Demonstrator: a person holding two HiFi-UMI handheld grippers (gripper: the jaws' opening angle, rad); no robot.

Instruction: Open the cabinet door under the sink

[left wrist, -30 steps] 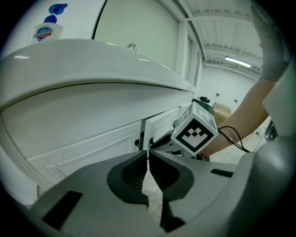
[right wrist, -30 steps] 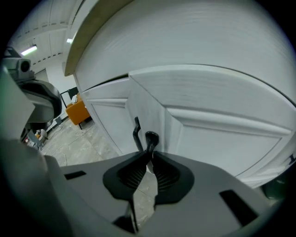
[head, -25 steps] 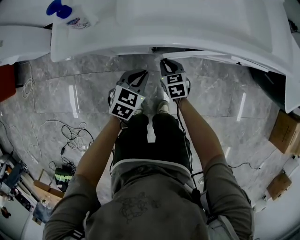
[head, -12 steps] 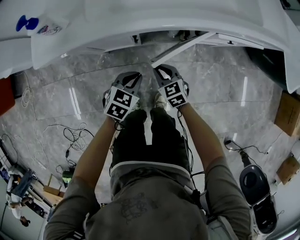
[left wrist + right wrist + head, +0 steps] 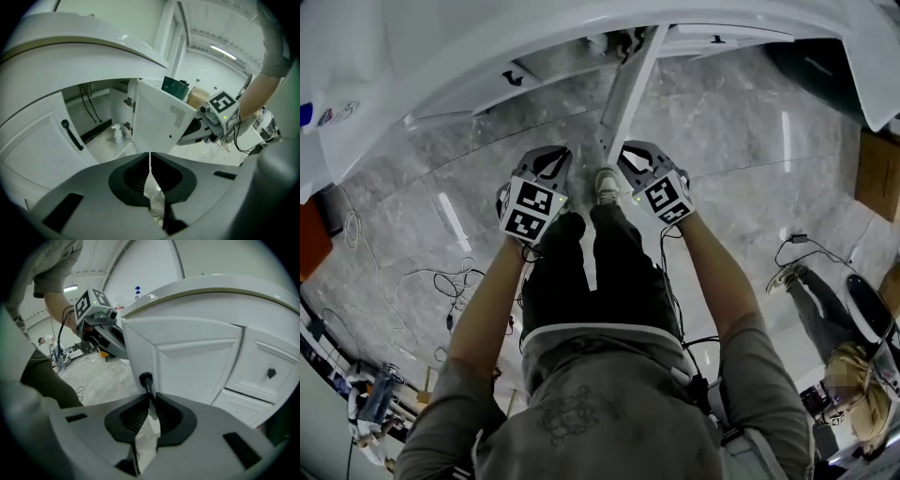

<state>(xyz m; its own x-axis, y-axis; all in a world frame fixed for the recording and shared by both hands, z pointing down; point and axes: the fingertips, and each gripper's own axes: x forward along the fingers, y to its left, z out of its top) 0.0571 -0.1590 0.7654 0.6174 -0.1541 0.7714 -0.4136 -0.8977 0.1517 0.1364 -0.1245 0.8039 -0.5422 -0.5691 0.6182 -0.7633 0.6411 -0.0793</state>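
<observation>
- The cabinet door (image 5: 625, 89) under the sink stood swung well out from the cabinet. It showed edge-on in the upper middle of the head view, below the white counter (image 5: 412, 66).
- The right gripper (image 5: 150, 398) had its fingers closed down on the door's black handle (image 5: 146, 380), low in the centre of the right gripper view. Only the handle kept them slightly apart.
- The left gripper (image 5: 150, 157) had its fingers pressed together with nothing between them. In the head view it hung just left of the door's free edge, apart from it.
- In the left gripper view the cabinet lay open at centre left, with pipes at the back and a spray bottle (image 5: 116, 132) on its floor.
- The neighbouring door (image 5: 37, 145), at the left of that frame, was shut, its handle untouched.
- By my reading the opening was largely done. What seemed left was perhaps a little more swing, then letting go of the handle.
</observation>
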